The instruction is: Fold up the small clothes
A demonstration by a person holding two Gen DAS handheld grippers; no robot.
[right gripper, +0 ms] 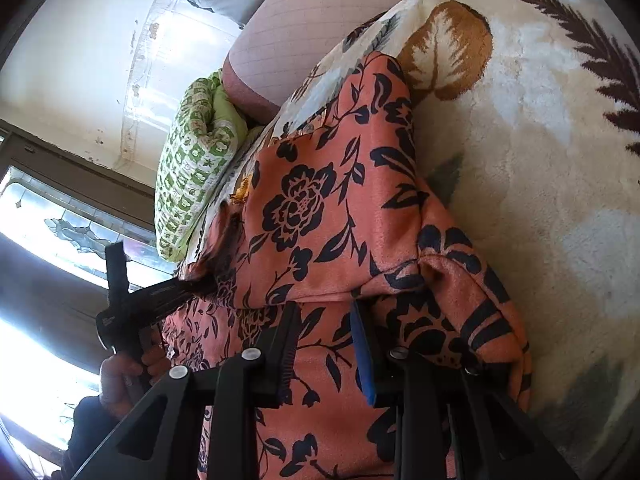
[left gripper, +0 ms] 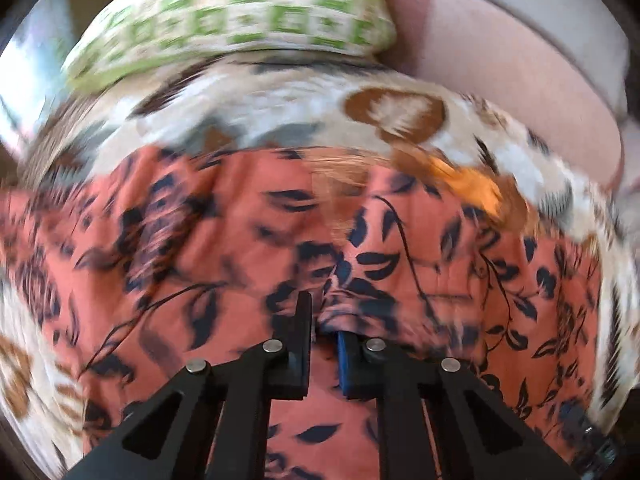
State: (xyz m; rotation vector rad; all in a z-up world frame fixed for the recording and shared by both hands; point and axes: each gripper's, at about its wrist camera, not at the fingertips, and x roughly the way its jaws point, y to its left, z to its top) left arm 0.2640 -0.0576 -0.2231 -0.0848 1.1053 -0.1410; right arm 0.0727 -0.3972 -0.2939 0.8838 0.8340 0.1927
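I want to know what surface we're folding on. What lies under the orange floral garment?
A cream plush blanket with brown leaf prints spreads out beneath the orange garment with dark floral print, showing along its edges. Whatever sits directly under the garment's middle is covered.

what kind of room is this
Likely a bedroom at home: a plush leaf-print blanket spread on a bed, a green patterned pillow at its edge, and a window beside it.
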